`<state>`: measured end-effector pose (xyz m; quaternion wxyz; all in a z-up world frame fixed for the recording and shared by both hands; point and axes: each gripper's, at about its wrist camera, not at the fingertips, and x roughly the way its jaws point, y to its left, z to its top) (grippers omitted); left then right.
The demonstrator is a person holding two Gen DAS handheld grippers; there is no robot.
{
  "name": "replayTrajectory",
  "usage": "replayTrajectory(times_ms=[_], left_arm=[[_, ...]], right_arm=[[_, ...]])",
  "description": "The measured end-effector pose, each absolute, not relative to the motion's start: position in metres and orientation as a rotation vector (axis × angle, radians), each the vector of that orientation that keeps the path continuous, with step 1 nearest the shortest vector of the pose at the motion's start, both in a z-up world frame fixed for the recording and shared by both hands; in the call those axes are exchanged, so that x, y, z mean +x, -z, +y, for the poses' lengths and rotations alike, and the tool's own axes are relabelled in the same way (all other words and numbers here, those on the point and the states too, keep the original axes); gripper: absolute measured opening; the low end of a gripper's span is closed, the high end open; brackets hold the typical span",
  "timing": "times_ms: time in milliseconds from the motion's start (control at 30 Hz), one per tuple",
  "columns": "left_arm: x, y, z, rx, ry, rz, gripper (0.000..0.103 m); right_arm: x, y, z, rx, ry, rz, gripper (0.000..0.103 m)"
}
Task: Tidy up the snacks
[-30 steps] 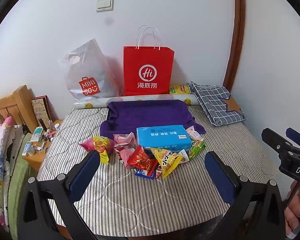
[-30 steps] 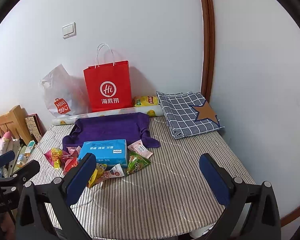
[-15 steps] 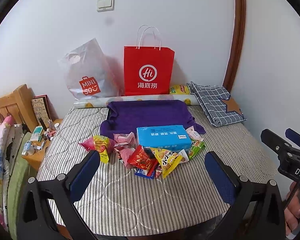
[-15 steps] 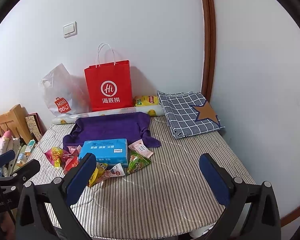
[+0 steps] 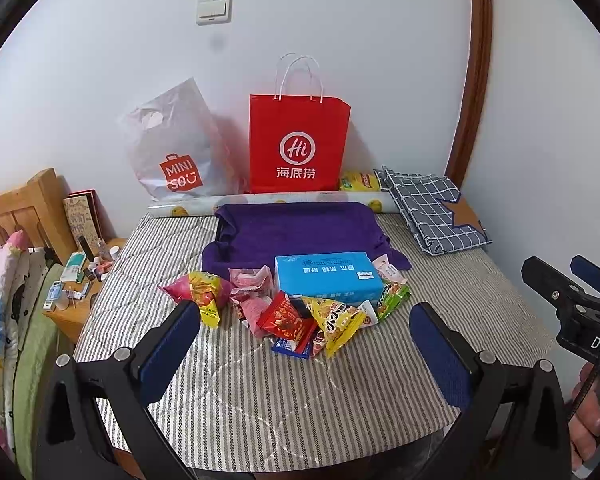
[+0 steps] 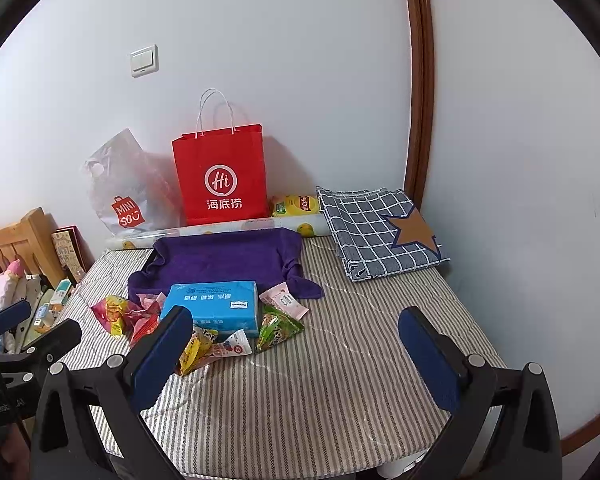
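Both tongs, left gripper and right gripper, gape wide and empty, held short of the snack packets heaped against the blue box on the striped bed; sorting unstarted, reach-and-pinch due.

One blue box at center. Two bags at 12 o'clock: one red, one white. One purple cloth. One checked cloth at 2 o'clock. Snack packets: roughly eight, overlapping, exact count unclear.
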<state>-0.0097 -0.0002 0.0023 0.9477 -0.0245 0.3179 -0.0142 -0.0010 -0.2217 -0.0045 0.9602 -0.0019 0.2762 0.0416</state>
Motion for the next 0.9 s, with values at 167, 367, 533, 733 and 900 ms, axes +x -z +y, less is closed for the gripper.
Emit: replayTrajectory(times_ms=[167,367,533,733,900], left_arm=[[-0.0116,-0.0037,0.0002,-0.048,0.034,0.638,0.103],[-0.0127,-0.0043,0.0002,-0.047,0.031,0.637,0.103],[-0.0131,-0.0050,0.0005,-0.047,0.030,0.637,0.103],[-0.0134,-0.0060,0.0007,-0.045,0.029,0.637,0.103],[-0.0135,-0.0059,0.0007,-0.041,0.029,0.638,0.103]], right_arm=[[-0.0022,0.0045,-0.2204,-0.006,-0.083,0.558,0.103],[-0.0020,0.0045,-0.2190,-0.013,-0.088,0.560,0.103],[-0.0022,0.0048,-0.2181,-0.014,-0.087,0.559,0.103],[-0.0022,0.0049,-0.2170,-0.016,-0.090,0.557,0.103],[-0.0012,0.0048,-0.2170,-0.016,-0.090,0.557,0.103]])
